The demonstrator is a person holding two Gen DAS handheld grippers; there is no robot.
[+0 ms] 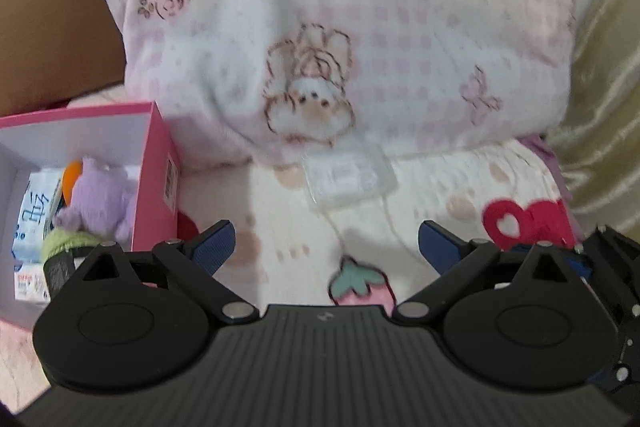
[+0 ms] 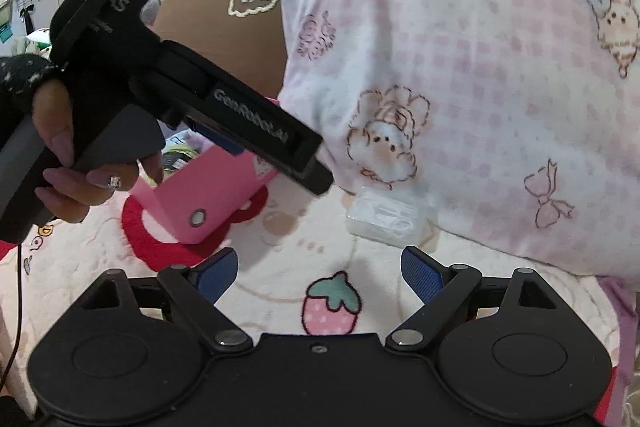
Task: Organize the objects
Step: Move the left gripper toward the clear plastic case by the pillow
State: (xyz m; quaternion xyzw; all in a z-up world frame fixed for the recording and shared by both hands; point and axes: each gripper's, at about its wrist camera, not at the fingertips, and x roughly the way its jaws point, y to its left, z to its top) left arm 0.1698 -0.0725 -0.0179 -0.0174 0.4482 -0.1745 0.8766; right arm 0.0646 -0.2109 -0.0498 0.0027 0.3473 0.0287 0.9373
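A clear plastic case (image 1: 349,175) lies on the bed blanket against the foot of a pink checked pillow (image 1: 360,27). It also shows in the right wrist view (image 2: 386,217). My left gripper (image 1: 326,245) is open and empty, a little short of the case. My right gripper (image 2: 318,273) is open and empty, also short of the case. An open pink box (image 1: 158,163) stands at the left and holds a purple plush toy (image 1: 98,197) and white packets (image 1: 34,223). The box also shows in the right wrist view (image 2: 216,195), partly behind the left gripper's body (image 2: 248,125).
A brown cushion (image 1: 52,15) with a white cloud patch leans behind the box. A gold fabric (image 1: 608,107) hangs at the right. The blanket (image 1: 280,247) has strawberry and heart prints. A hand (image 2: 68,163) holds the left gripper's handle.
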